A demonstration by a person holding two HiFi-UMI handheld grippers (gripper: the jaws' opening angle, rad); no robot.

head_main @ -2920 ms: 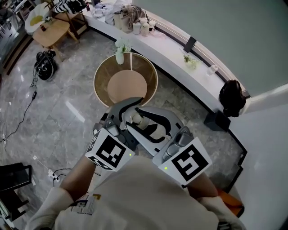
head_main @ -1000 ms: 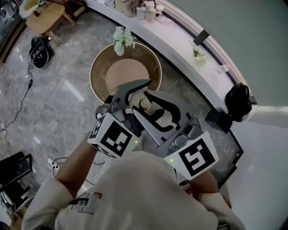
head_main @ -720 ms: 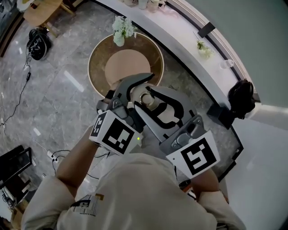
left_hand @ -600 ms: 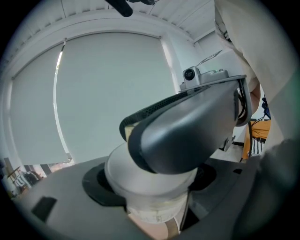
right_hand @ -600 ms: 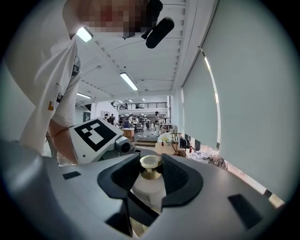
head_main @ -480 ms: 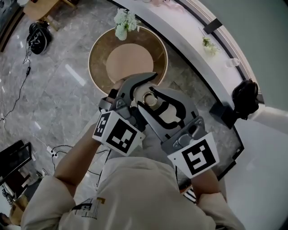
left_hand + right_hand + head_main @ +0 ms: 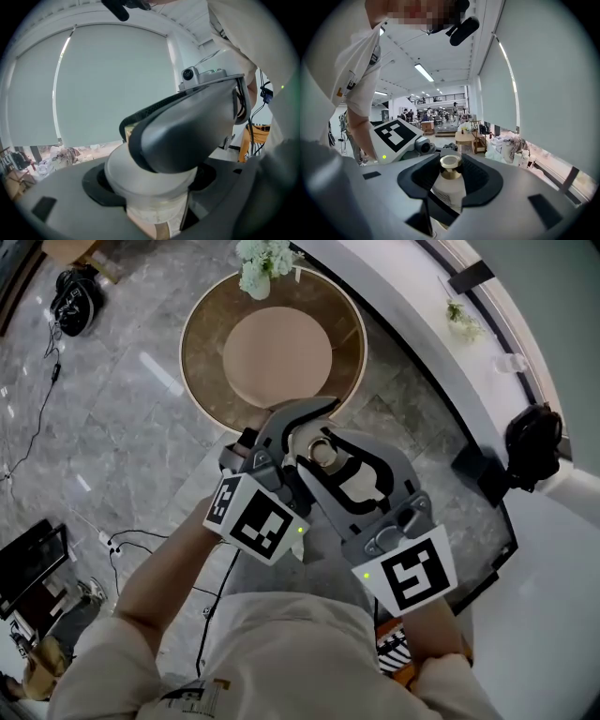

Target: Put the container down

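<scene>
holding the container (image 7: 324, 454) in mid-air, upright, gold cap up, long axis vertical. clamped on its white body with the left gripper (image 7: 298, 432) from one side and with the right gripper (image 7: 349, 474) from the other, with jaws crossed over each other and both sets pressed on the bottle. hanging just at the near rim of the round table (image 7: 197, 352), with its bare top straight ahead of the jaws. probably calls for lowering forward onto that top, base first and plumb, then easing both grips off together; equally near, so no favoured hand.
</scene>
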